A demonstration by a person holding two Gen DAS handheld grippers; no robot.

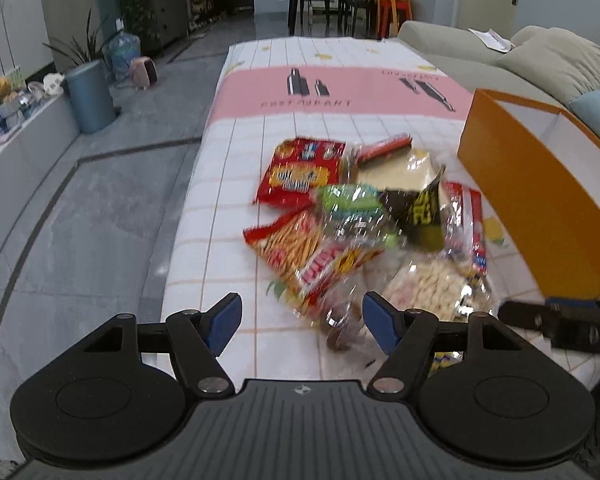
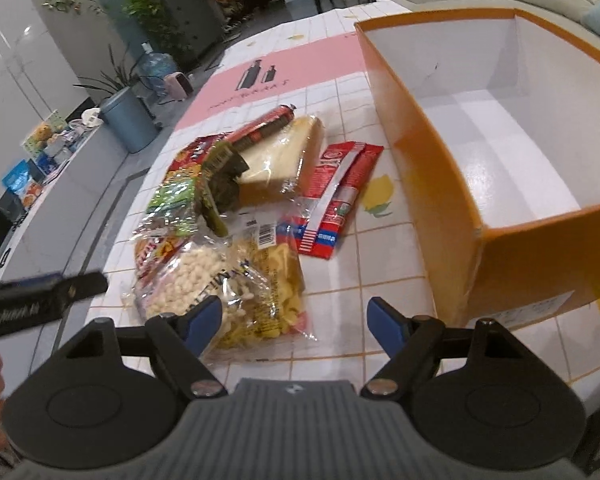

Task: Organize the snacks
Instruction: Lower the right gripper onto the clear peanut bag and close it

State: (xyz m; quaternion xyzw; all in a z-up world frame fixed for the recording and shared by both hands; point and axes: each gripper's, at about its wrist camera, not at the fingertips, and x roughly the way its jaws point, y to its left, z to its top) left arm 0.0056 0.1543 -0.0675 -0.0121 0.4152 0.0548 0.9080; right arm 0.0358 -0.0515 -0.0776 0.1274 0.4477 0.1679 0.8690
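Note:
A heap of snack bags [image 1: 364, 220] lies on the tiled tablecloth; it also shows in the right wrist view [image 2: 236, 216]. It holds a red biscuit bag [image 1: 300, 172], a green bag [image 1: 352, 204], a black and yellow bag [image 1: 420, 212], a red sachet pack [image 2: 336, 196] and a clear bag of white puffs [image 2: 192, 280]. An orange box [image 2: 452, 184] with a white, empty inside stands to the right [image 1: 540, 184]. My left gripper [image 1: 302, 322] is open just before the heap. My right gripper [image 2: 294, 320] is open above a clear bag of yellow snacks [image 2: 276, 280].
The table [image 1: 236, 184] drops off at its left edge to a grey floor. A beige sofa [image 1: 540, 64] runs behind the box. A blue bin [image 1: 90, 96], plants and a low shelf stand at left. The right gripper's side [image 1: 560, 320] shows by the left one.

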